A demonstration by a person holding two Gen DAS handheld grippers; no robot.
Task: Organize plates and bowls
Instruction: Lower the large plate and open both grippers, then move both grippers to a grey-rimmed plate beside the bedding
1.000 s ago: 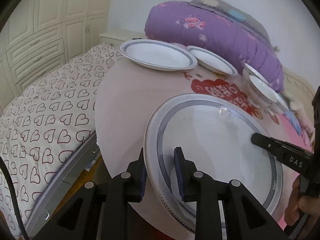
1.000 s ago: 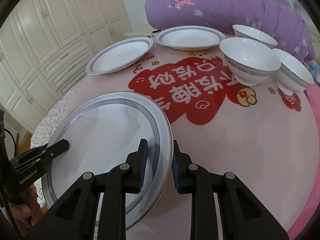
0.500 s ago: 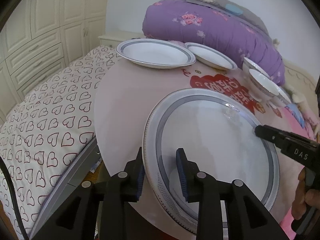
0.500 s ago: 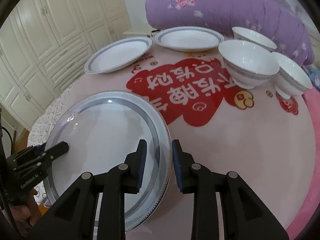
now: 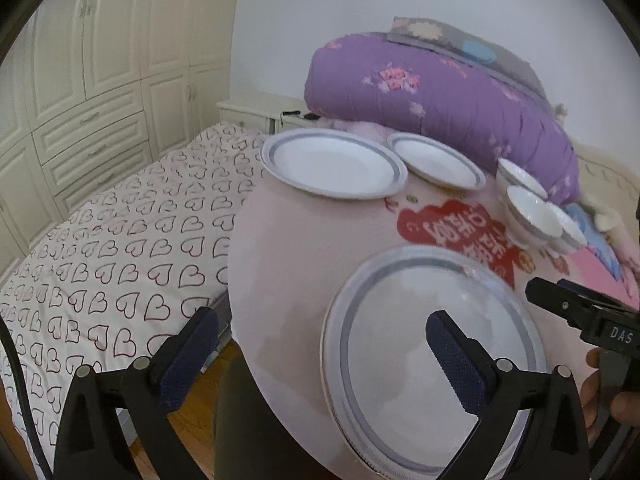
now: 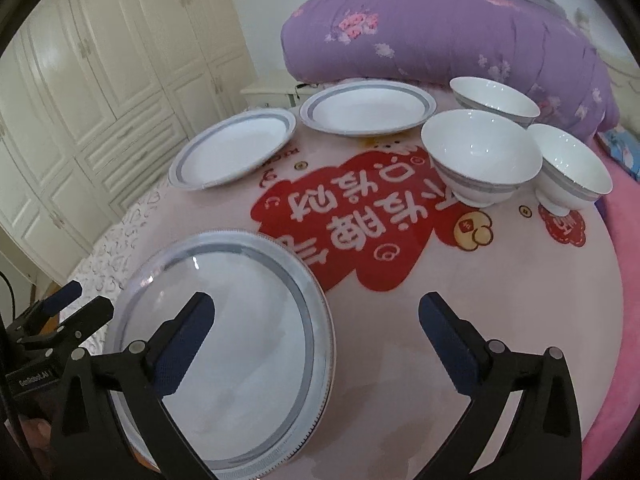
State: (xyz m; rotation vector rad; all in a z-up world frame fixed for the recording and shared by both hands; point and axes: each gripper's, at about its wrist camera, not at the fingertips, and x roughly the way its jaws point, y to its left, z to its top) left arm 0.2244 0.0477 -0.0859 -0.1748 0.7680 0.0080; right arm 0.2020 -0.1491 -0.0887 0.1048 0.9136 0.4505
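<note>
A: Status of sorting?

B: Barely begun. Big plate (image 6: 224, 344) flat on table (image 6: 440, 300), near edge, released. Two smaller plates, left plate (image 6: 234, 152) and right plate (image 6: 366, 110), side by side at far edge, not stacked. Three bowls: front bowl (image 6: 482, 156), back bowl (image 6: 494, 100), side bowl (image 6: 572, 168), clustered close at far right, upright, not nested.

A: Left to do?

B: By judgement, nearly all: stack plates, nest bowls.

A: Grippers?

B: Left gripper (image 5: 320, 344): jaws opening, spread wide, big plate's left rim between them, pads clear of it. Right gripper (image 6: 316, 324): jaws opening too, spread wide, plate's right rim between them, no contact seen. Nothing held by either.

A: Pose?

B: Both angled down toward table from near side, flanking big plate. A hand (image 5: 600, 392) just visible under right gripper in left view. Quilt (image 6: 440, 28) behind bowls, off table.
</note>
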